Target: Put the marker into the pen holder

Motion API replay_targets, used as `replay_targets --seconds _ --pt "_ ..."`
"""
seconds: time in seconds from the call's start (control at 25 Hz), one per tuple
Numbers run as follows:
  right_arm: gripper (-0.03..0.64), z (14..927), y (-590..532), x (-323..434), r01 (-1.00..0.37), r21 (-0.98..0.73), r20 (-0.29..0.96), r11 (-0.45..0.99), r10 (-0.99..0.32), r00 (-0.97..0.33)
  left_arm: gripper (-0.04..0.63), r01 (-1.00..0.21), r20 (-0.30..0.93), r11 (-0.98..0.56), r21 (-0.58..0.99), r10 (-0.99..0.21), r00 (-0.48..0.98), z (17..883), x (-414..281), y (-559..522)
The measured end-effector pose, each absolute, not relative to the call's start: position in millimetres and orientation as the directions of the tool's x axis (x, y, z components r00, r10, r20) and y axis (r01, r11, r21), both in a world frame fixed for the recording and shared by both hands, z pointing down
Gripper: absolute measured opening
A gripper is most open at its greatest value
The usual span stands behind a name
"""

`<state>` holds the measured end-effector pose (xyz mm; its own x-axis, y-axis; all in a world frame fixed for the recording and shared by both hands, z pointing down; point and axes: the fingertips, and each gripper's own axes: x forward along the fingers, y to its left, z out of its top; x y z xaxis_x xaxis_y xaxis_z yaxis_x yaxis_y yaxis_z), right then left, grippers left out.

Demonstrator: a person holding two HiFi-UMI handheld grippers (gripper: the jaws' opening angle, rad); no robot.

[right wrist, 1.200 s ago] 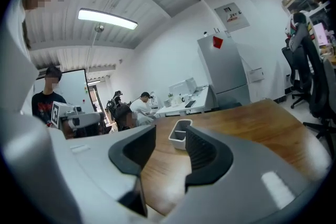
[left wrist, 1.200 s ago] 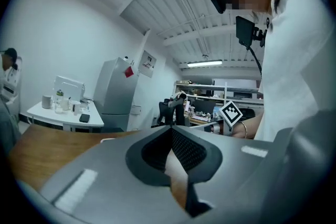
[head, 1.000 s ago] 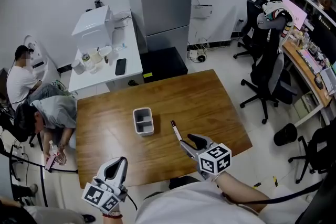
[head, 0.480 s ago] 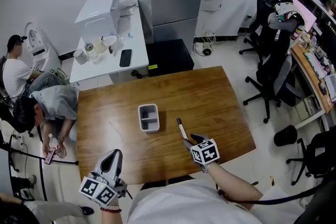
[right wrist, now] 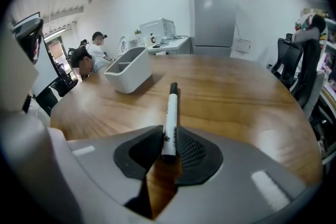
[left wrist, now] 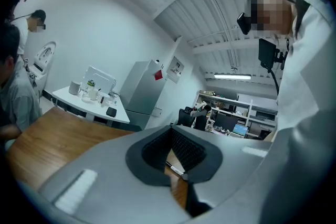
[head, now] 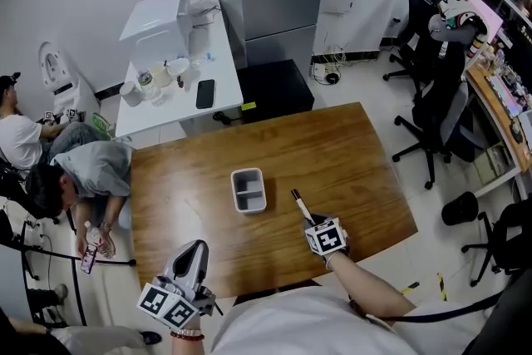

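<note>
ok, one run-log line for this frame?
phase: grasp | right gripper: jaws just closed in, shut on marker lying on table | left gripper: shut, empty | pen holder: empty

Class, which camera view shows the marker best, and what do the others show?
The right gripper view: the marker fills the centre, one end between the right tool's jaws, which have just been closing. The head view shows it small on the table; the left gripper view, a sliver.
</note>
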<state>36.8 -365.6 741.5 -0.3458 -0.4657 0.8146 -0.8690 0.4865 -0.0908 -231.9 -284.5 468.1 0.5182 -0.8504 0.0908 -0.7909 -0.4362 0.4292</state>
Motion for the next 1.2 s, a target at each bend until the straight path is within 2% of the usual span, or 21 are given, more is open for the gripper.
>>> replay_targets --seconds 0.32,0.52,0.72,0.92,1.2 --pt "0.061 736.3 -371.4 39.4 -0.869 -0.194 0.814 0.456 -0.419 -0.402 0.000 -0.800 0.096 -0.396 0.451 -0.869 0.485 474.6 -253.9 -286.1" --pt "0.061 680.8 -380.4 3.6 -0.781 -0.180 0.718 0.598 -0.463 -0.520 0.000 -0.803 0.086 -0.385 0.455 -0.879 0.470 472.3 -267.7 -289.5" --pt "0.063 623.7 -377.3 -44.5 -0.653 -0.150 0.629 0.743 -0.437 -0.642 0.000 -0.798 0.076 -0.377 0.470 -0.883 0.463 474.2 -272.8 -291.4" --pt "0.063 633.5 -367.4 -75.4 -0.528 -0.088 0.696 0.845 -0.327 -0.639 0.000 -0.795 0.068 -0.366 0.484 -0.890 0.451 475.4 -278.6 -285.1" --pt "0.067 651.9 -369.0 -89.4 -0.485 -0.059 0.771 0.873 -0.269 -0.578 0.000 -0.804 0.078 -0.319 0.502 -0.909 0.410 477.3 -302.1 -275.9"
